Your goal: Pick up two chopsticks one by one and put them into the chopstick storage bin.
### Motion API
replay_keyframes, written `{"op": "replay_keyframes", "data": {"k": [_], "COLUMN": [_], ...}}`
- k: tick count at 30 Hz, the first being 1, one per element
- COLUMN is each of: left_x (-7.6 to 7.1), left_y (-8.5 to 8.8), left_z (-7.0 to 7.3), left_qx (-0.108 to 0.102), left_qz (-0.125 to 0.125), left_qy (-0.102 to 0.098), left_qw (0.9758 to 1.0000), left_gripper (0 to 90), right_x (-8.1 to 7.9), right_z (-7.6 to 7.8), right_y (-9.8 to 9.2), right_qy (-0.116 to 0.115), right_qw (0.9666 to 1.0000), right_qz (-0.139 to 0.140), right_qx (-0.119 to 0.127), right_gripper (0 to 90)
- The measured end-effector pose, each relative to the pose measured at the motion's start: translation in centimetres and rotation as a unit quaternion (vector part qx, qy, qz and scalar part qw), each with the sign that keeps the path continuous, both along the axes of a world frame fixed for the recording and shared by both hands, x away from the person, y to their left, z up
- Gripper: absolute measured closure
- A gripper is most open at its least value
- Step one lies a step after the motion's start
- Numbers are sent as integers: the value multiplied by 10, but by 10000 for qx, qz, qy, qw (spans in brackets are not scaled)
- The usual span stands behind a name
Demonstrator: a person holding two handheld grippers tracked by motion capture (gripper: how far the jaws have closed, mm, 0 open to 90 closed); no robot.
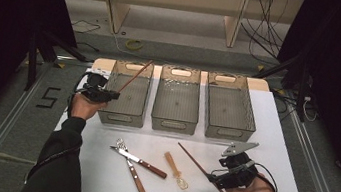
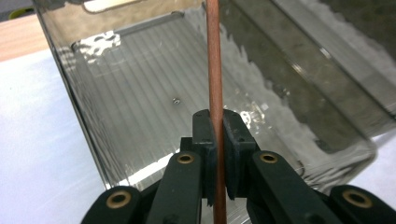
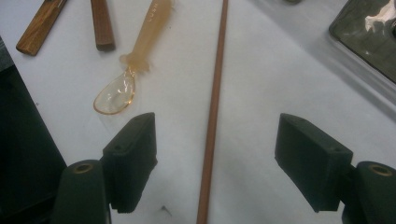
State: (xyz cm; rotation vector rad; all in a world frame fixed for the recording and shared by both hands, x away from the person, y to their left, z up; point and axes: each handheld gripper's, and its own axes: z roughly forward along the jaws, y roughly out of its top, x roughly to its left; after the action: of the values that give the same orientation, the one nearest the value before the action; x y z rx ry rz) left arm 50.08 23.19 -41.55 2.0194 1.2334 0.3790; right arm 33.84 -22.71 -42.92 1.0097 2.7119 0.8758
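Note:
My left gripper (image 1: 112,95) is shut on a reddish-brown chopstick (image 1: 136,76), which slants up over the leftmost clear bin (image 1: 126,93). In the left gripper view the chopstick (image 2: 214,70) runs straight up between the closed pads (image 2: 204,144), above that bin's ribbed floor (image 2: 135,116). A second chopstick (image 1: 201,168) lies on the white table (image 1: 274,136) at the front right. My right gripper (image 1: 212,177) hovers over it, open. The right gripper view has this chopstick (image 3: 214,112) lying between the wide-apart pads (image 3: 133,154), untouched.
Two more clear bins (image 1: 177,99) (image 1: 230,107) stand in a row behind. A fork (image 1: 131,166), a wooden-handled knife (image 1: 141,161) and an amber plastic spoon (image 1: 175,170) lie at the table's front. The spoon (image 3: 126,79) is just left of the loose chopstick.

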Motion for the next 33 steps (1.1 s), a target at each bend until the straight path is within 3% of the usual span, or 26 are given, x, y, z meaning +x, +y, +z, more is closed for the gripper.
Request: {"op": "replay_keyframes", "data": {"k": [5,10,12,13,17,23,28,33], "left_x": [4,5,4,4,-2,-16,-27,-42], "left_y": [2,4,3,3,3,4,0,-8], "left_z": [-6,-9,-8,-6,3,14,13,10], "left_qx": [36,19,-91,-102,-225,-567,-835,-982], "left_qz": [160,350,389,358,294,176,-47,-298], "left_qy": [106,75,105,109,62,-95,-113,-255], "left_qw": [9998,9994,9991,9992,9993,9982,9964,9944], "left_gripper": [843,827,729,667,580,430,325,253], "right_x": [0,0,0,0,1,1,2,3], "right_z": [0,0,-1,0,0,0,0,-1], "right_y": [0,-1,-1,-1,-2,-3,-3,-3], "right_qy": [6,15,-41,20,-53,-17,77,134], "right_qw": [10000,10000,10000,10000,10000,10000,9999,9997], "right_qz": [9,13,46,-5,33,-14,-83,-98], "right_qx": [11,31,19,44,17,-28,4,-163], "right_gripper": [301,301,301,301,300,301,301,309]}}
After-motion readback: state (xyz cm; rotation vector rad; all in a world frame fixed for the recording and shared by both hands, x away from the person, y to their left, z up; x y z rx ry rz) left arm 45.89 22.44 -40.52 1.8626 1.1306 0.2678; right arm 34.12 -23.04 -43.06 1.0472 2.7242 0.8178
